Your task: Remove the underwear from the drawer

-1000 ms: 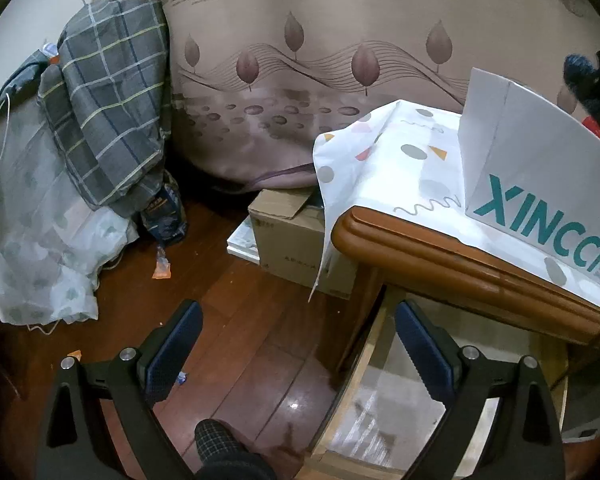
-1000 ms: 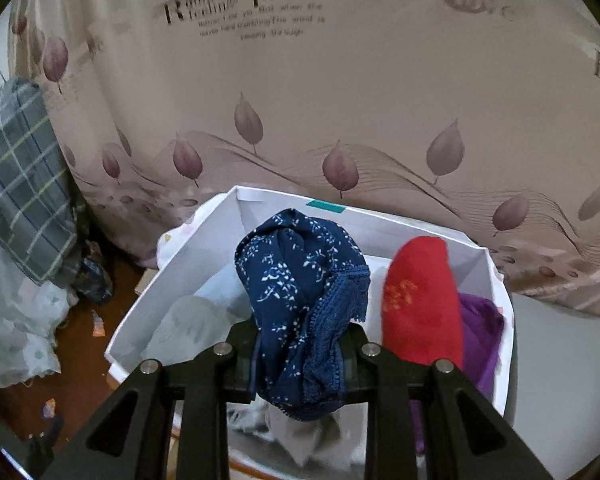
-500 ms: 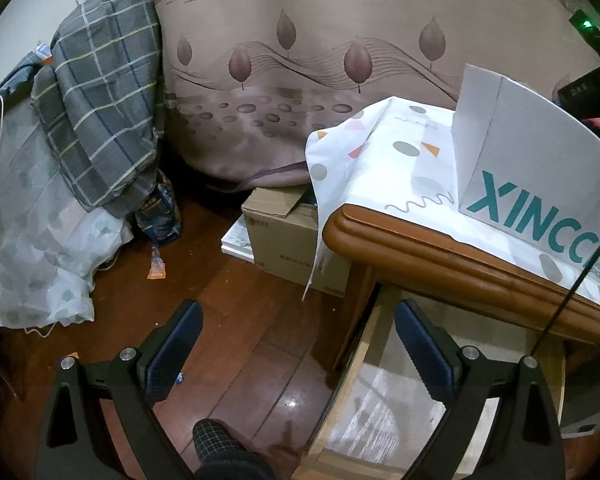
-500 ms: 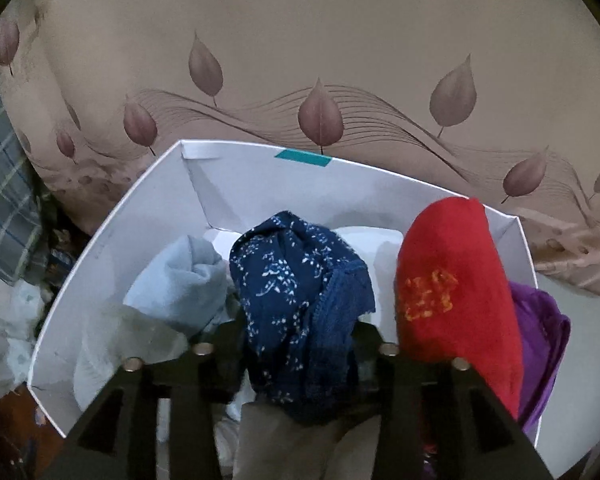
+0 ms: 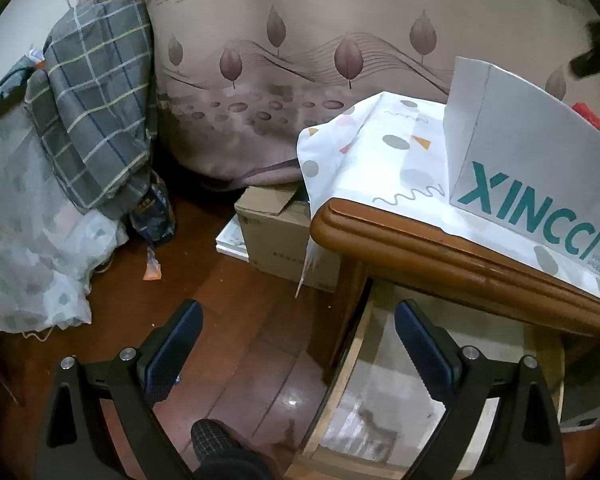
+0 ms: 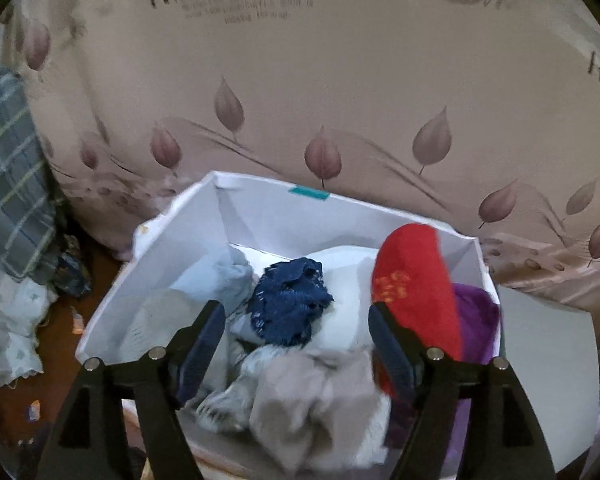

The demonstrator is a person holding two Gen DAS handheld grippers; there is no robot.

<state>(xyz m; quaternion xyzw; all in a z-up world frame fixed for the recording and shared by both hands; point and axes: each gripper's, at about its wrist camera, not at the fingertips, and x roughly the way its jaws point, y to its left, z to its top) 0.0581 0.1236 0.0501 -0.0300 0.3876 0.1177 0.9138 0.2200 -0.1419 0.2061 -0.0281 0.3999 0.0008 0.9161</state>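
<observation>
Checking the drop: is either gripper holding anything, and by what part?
Nothing held. The right gripper is opening, clear of the navy underwear; the left gripper is open and empty.

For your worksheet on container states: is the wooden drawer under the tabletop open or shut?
Open. The drawer is pulled out below the wooden tabletop, its pale bare floor showing.

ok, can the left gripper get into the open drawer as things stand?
Probably yes. The left gripper is open and empty, right above the drawer, which is pulled out from under the table edge. Nothing shows between fingers and drawer; only the table edge overhangs its back.
</observation>
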